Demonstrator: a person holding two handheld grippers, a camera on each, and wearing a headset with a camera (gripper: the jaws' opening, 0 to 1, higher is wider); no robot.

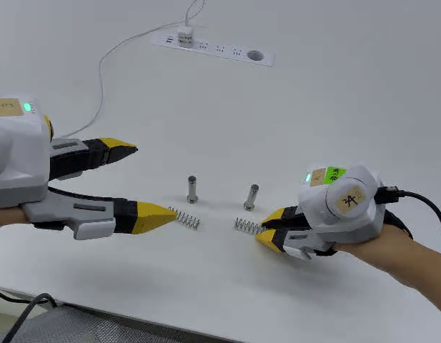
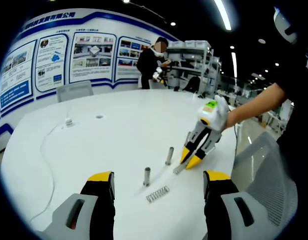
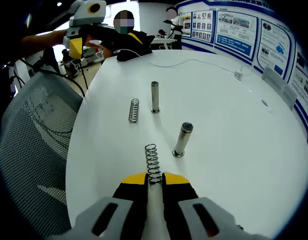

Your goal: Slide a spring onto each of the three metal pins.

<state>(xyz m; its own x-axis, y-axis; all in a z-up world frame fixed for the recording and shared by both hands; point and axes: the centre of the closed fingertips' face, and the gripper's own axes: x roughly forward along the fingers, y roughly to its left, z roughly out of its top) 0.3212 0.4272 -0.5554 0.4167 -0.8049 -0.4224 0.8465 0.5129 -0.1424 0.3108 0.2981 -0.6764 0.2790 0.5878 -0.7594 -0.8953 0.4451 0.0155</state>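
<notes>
- Nearest the lens, at the left of the head view, the black-and-grey left gripper with yellow tips hovers over the white bench, its jaws spread wide and holding nothing.
- Just off its lower tip a small coiled steel spring lies loose and flat on the bench. In the left gripper view it sits at bottom centre, between the open jaws and just short of the nearer pin.
- At lower right of the head view the right gripper, carried in a person's hand, has its jaws pinched together on one end of a second coiled steel spring. The spring juts out leftward, low over the bench; whether its free end touches the surface cannot be told.
- Two short upright grey metal pins stand at mid-frame, well apart. The left pin is behind the loose spring and the right pin is just behind the held one. Neither carries a spring yet.
- Handling, by the look of them: the springs seem light, bendy along their length, and liable to roll or flick out of a hard pinch. A gentle grip across the coils near one end, leaving the far end's bore open, should let a spring drop over a pin top. The pins look stiff and smooth.
- At upper centre a white power strip and its cable lie well apart from the work.
</notes>
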